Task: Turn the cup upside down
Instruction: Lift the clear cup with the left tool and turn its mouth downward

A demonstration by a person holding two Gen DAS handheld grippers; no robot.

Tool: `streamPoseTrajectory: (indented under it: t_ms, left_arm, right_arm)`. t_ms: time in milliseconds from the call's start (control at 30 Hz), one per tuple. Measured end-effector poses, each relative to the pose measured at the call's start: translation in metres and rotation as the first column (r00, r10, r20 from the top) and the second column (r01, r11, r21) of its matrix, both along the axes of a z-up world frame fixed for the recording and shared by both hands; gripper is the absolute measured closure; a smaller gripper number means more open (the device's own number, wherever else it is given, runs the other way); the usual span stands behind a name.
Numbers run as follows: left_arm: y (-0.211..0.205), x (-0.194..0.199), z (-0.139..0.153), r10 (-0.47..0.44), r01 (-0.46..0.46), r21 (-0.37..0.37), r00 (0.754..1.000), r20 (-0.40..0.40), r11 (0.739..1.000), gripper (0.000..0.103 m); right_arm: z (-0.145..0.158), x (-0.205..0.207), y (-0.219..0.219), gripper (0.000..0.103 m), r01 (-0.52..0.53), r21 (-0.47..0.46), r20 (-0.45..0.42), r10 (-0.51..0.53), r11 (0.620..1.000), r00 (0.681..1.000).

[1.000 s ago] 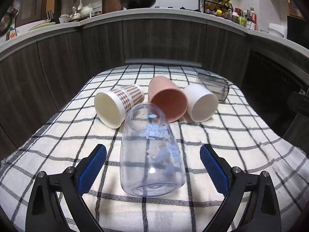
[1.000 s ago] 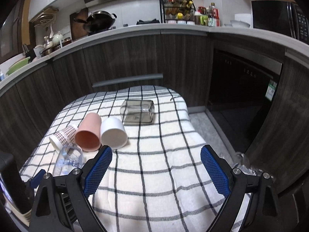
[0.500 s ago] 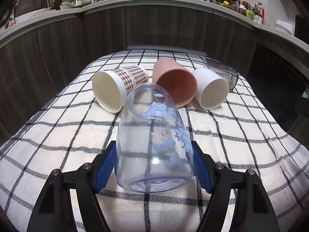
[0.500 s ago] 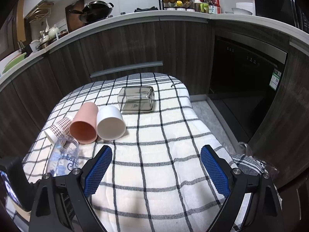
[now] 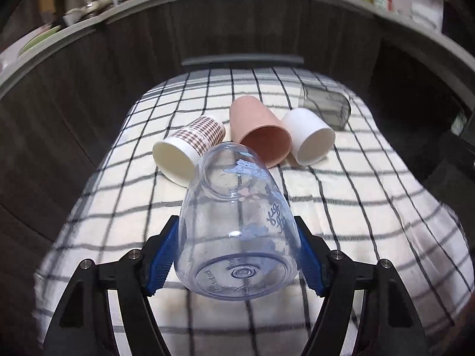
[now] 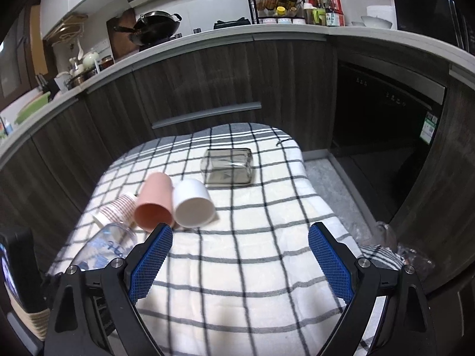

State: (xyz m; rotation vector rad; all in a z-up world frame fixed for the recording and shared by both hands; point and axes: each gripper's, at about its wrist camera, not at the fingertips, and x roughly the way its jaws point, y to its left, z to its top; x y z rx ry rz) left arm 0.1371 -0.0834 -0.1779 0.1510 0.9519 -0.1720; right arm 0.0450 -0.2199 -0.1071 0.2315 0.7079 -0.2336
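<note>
My left gripper [image 5: 237,255] is shut on a clear plastic cup with blue print [image 5: 234,222]. The cup is lifted off the checked cloth [image 5: 371,207], its base toward the camera and its mouth pointing away and slightly up. It also shows in the right wrist view [image 6: 104,247] at the lower left. My right gripper [image 6: 239,262] is open and empty above the cloth's right half. A checked paper cup [image 5: 187,151], a pink cup [image 5: 259,132] and a white cup [image 5: 310,136] lie on their sides behind the held cup.
A grey square glass container [image 6: 228,169] lies on its side at the cloth's far right. Dark wood cabinets [image 6: 207,77] curve behind the table under a countertop. The floor and an oven [image 6: 386,109] are to the right.
My left gripper closed on the clear cup and lifted it off the cloth, tilting its mouth upward. The right gripper stayed open and moved little.
</note>
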Motion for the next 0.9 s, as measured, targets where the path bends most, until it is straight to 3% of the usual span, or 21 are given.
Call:
streamPoseTrajectory:
  t_ms: [200, 300, 400, 467, 533, 667, 767, 900]
  left_arm:
    - [-0.005, 0.032, 0.017, -0.052, 0.066, 0.045, 0.964, -0.262, 0.997, 0.031]
    - [-0.01, 0.047, 0.021, -0.065, 0.097, 0.067, 0.925, -0.375, 0.993, 0.031]
    - [-0.014, 0.06, 0.02, -0.079, 0.119, 0.045, 0.852, -0.518, 0.992, 0.031]
    - [-0.018, 0.07, 0.016, -0.092, 0.133, 0.021, 0.781, -0.617, 0.991, 0.031]
    - [-0.021, 0.08, 0.01, -0.093, 0.145, 0.017, 0.718, -0.69, 0.989, 0.031]
    - [-0.028, 0.1, -0.006, -0.076, 0.168, 0.037, 0.617, -0.783, 0.985, 0.031]
    - [-0.03, 0.115, -0.015, -0.045, 0.166, 0.071, 0.607, -0.794, 0.984, 0.031]
    - [-0.033, 0.127, -0.025, -0.033, 0.164, 0.07, 0.555, -0.831, 0.984, 0.03]
  right_arm:
    - [0.013, 0.017, -0.01, 0.01, 0.018, 0.134, -0.045, -0.012, 0.991, 0.999]
    - [0.024, 0.031, -0.013, 0.01, 0.025, 0.186, -0.058, -0.014, 0.982, 0.998]
    - [0.029, 0.046, -0.016, 0.01, 0.027, 0.241, -0.092, -0.005, 0.97, 0.996]
    - [0.029, 0.059, -0.019, 0.01, 0.025, 0.287, -0.126, 0.011, 0.958, 0.992]
    - [0.026, 0.068, -0.021, 0.01, 0.027, 0.325, -0.148, 0.022, 0.945, 0.989]
    - [0.018, 0.088, -0.026, 0.01, 0.051, 0.375, -0.177, 0.018, 0.925, 0.984]
    - [0.01, 0.101, -0.031, 0.01, 0.073, 0.396, -0.193, 0.006, 0.915, 0.981]
    - [-0.002, 0.116, -0.037, 0.01, 0.096, 0.422, -0.219, -0.001, 0.902, 0.976]
